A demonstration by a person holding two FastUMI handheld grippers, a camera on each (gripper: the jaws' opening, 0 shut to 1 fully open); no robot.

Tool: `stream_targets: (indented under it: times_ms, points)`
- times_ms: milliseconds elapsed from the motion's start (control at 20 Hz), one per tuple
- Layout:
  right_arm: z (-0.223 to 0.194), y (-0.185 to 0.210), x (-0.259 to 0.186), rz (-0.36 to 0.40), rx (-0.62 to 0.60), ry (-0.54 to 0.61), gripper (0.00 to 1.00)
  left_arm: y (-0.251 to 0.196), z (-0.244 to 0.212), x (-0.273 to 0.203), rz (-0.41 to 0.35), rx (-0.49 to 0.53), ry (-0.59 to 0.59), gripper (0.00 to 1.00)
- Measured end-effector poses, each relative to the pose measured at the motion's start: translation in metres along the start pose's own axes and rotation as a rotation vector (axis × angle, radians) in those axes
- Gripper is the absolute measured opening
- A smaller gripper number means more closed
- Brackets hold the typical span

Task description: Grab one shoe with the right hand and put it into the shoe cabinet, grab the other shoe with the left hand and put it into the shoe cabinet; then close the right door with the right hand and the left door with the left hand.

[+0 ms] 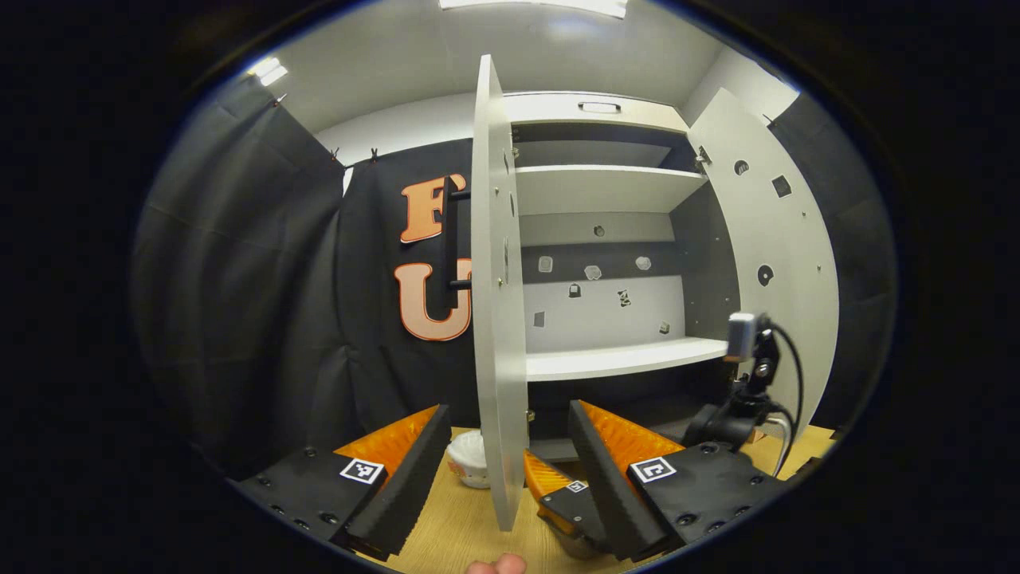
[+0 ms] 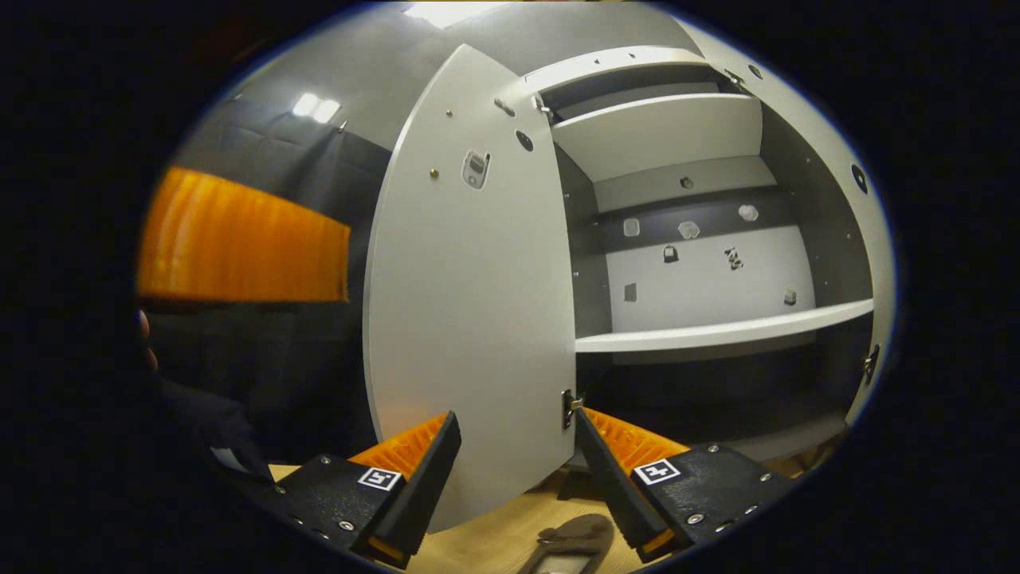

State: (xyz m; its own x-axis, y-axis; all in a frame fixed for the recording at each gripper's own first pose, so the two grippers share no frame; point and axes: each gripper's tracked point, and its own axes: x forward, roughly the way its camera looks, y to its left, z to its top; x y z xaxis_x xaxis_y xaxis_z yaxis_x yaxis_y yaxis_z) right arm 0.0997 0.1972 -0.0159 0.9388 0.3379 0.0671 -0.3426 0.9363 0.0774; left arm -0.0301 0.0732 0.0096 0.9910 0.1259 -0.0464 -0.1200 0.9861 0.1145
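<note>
Facing the shoe cabinet, both tools (left, right) level, fingers spread.

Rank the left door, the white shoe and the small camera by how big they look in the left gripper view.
1. Left door, though nearness inflates it.
2. Camera and white shoe look alike; unranked.

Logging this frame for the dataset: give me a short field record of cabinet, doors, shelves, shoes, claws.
cabinet: open, both doors swung out
left door: edge-on between the left claw fingers, untouched
right door: open wide
shelves: no shoes on the visible ones
shoe: on the wooden table below the right claw
left claw: open, empty
right claw: open, empty
</note>
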Motion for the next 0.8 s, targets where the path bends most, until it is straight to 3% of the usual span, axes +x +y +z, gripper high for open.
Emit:
stream_targets:
  times_ms: [250, 450, 600, 800]
  points:
    - [0.039, -0.035, -0.047, -0.09, -0.051, -0.024, 0.92, -0.021, -0.006, 0.006, -0.033, -0.062, 0.001, 0.96]
    - [0.03, -0.09, -0.115, -0.216, -0.141, 0.076, 0.93, -0.033, -0.009, 0.011, -0.045, -0.118, -0.009, 0.94]
    - [-0.004, -0.145, -0.155, -0.327, -0.189, 0.203, 0.94, -0.038, -0.01, 0.012, -0.04, -0.139, -0.022, 0.96]
    - [-0.074, -0.196, -0.171, -0.411, -0.137, 0.375, 0.94, -0.035, -0.01, 0.009, -0.014, -0.142, -0.034, 0.97]
